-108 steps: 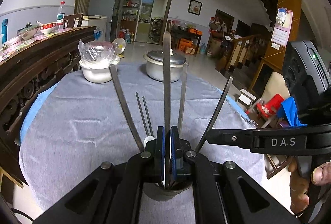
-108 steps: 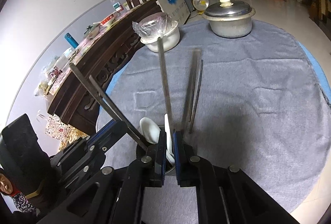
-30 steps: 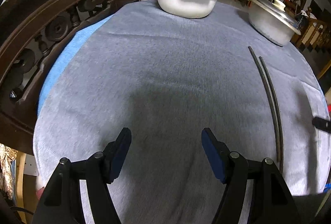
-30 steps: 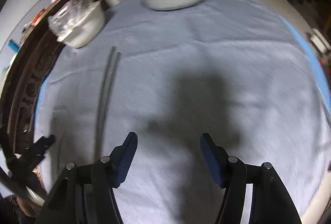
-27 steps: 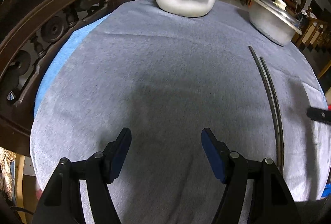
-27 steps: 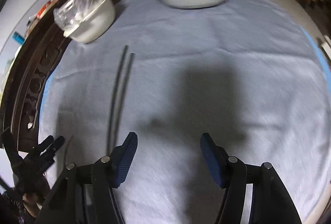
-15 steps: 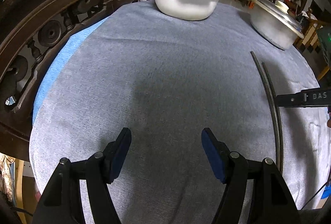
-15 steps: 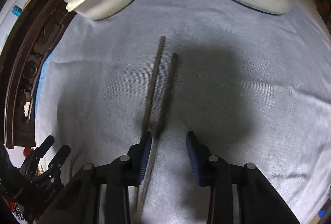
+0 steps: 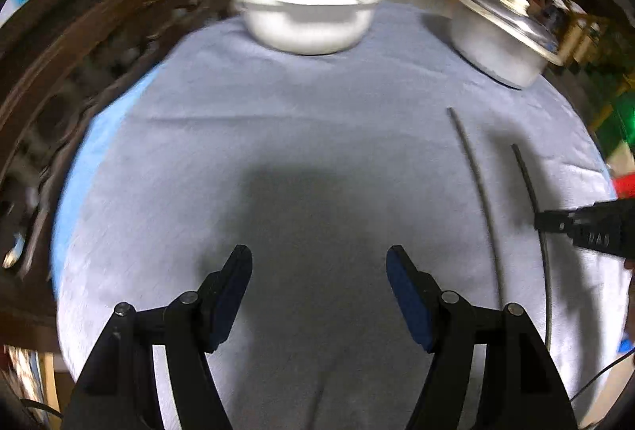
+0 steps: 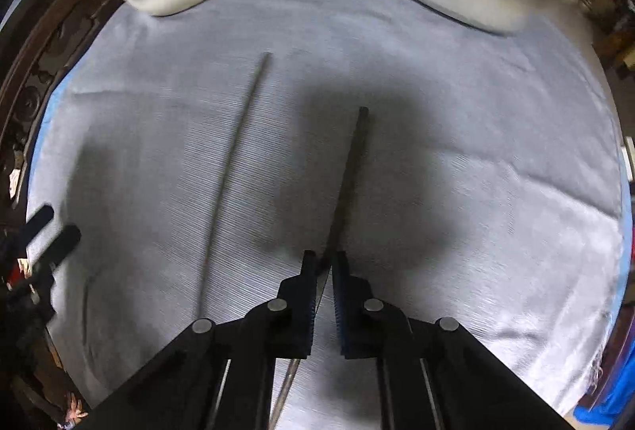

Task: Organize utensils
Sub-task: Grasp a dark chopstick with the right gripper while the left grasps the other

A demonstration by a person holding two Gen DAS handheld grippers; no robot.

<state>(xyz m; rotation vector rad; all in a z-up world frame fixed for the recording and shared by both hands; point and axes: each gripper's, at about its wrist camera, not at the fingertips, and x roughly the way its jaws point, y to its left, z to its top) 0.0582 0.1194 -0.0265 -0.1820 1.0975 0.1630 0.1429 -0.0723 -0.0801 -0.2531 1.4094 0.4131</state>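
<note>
Grey-clothed table: right gripper clenched on one chopstick, second chopstick lying loose toward left edge, left gripper released, empty; sorting barely begun.

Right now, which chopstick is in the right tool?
The right-hand chopstick in the right wrist view: the right tool is shut on it near its lower part. The other chopstick lies free on the cloth to its left.

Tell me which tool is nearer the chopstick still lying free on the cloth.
Right. The right tool, shut on the other chopstick, sits just beside the free chopstick. The left tool hangs open over bare cloth, farther off to the side.
</note>
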